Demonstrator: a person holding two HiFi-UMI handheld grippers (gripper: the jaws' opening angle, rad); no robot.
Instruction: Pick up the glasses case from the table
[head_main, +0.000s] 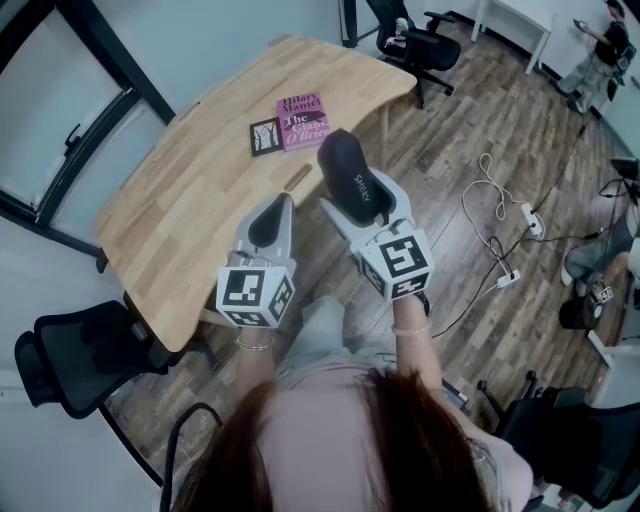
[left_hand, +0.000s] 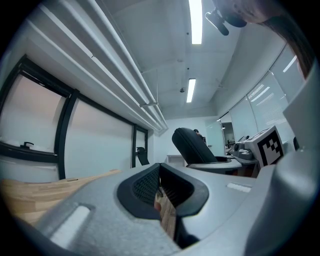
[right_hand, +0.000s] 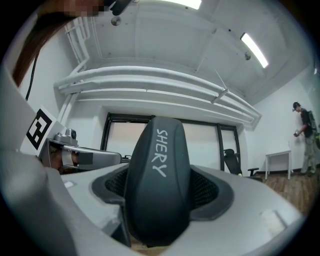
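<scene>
Right gripper (right_hand: 159, 197) clamped on dark glasses case (head_main: 347, 170), head view alone showed it off the table (head_main: 190, 200), left gripper (left_hand: 161, 192) jaws together, empty.

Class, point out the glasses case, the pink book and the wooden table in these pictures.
glasses case (head_main: 347, 168), head view, dark shell above the white print.
pink book (head_main: 303, 120), head view, middle of the cover.
wooden table (head_main: 200, 200), head view, bare top.
</scene>
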